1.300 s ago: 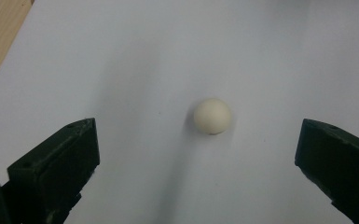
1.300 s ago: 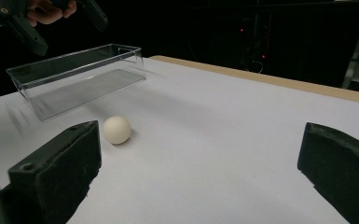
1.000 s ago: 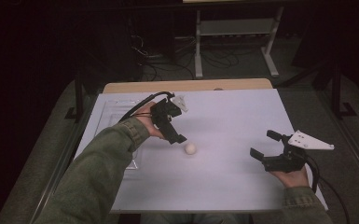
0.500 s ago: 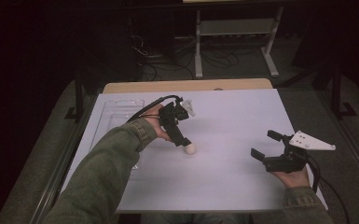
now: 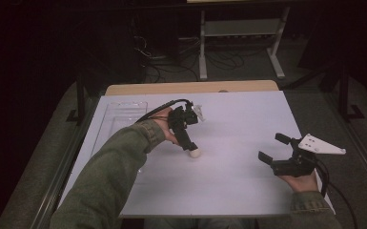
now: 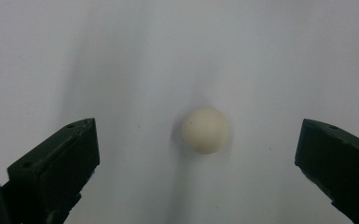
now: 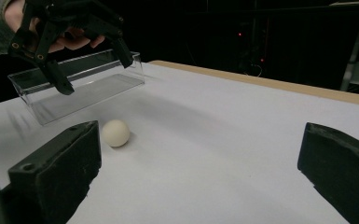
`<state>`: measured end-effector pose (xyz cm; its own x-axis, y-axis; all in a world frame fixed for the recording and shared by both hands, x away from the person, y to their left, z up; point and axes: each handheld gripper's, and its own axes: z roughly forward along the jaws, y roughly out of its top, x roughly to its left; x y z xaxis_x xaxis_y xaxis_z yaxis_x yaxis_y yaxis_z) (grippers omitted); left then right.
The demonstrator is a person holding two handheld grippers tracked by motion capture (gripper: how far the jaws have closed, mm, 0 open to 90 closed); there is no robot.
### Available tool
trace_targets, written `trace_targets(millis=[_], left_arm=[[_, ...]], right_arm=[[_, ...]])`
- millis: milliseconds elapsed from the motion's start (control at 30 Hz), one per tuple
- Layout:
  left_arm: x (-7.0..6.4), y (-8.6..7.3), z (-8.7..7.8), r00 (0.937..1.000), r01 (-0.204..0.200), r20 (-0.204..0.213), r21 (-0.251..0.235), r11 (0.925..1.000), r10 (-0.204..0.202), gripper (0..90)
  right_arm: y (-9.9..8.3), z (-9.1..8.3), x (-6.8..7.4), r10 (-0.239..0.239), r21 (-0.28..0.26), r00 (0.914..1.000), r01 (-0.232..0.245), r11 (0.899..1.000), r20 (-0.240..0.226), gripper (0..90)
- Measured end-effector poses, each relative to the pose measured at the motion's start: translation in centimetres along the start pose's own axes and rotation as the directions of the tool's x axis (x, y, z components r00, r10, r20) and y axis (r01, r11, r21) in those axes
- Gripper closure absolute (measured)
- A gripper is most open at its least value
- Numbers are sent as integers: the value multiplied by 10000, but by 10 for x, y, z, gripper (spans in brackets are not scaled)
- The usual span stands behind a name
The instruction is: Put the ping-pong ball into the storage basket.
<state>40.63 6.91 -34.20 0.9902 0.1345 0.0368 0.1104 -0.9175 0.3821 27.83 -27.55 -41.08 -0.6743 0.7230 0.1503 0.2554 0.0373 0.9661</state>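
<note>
Left tongs (image 6: 198, 154) now over ball (image 6: 205, 130)

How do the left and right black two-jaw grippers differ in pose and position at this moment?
The left gripper points down over the small cream ball, which lies between its spread jaws; the right gripper is level, far from the ball. The left is held above the white table near its middle, beside the clear plastic tray; the right sits low near the right edge. Both are open and hold nothing.
</note>
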Motion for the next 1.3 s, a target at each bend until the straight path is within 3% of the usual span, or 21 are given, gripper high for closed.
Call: trace_targets(millis=[600, 800, 1300], left_arm=[[4, 5, 20, 9996, -213, 209, 356, 9991, 206, 0], [4, 4, 30, 9986, -343, 422, 809, 9961, 309, 0], [0, 4, 51, 9968, -630, 543, 867, 9942, 584, 42]], right_arm=[[0, 0, 0, -5, 28, 10000, 5, 10000, -3, 0], [-1, -1, 0, 29, 40, 10000, -29, 10000, -26, 0], [-1, -2, -2, 12, 71, 10000, -12, 10000, -46, 0]])
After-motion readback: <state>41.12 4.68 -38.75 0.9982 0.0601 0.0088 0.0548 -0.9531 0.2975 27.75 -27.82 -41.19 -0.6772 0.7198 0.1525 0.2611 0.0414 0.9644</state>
